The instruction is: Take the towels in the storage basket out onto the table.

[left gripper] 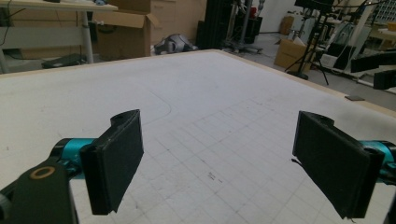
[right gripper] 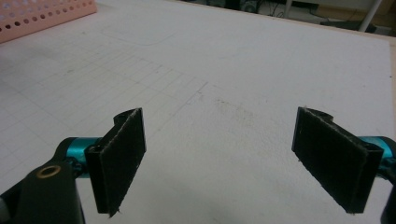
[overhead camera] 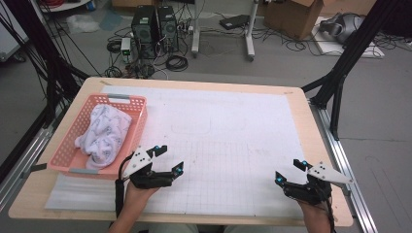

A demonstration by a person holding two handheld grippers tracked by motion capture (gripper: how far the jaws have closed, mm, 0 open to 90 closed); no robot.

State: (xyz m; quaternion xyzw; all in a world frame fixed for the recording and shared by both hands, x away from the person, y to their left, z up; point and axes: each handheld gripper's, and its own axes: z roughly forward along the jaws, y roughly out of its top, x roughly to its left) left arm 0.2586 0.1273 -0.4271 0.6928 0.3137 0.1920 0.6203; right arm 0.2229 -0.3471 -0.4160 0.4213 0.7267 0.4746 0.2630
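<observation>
The white patterned cloth point(overhead camera: 104, 133) is lying bunched up inside the pink basket point(overhead camera: 139, 116) at the left of the high view, on the table point(overhead camera: 301, 116). The left hand-held gripper point(overhead camera: 167, 160) is hovering just right of the basket's near corner, jaws spread wide with nothing in them. The right hand-held gripper point(overhead camera: 290, 171) is sitting at lower right, well apart from the cloth, also gaping wide and gripping nothing.

basket point(overhead camera: 138, 104): pink | cloth point(overhead camera: 104, 133): white, blue-patterned | mat point(overhead camera: 233, 136): white, gridded | jaws: black
</observation>
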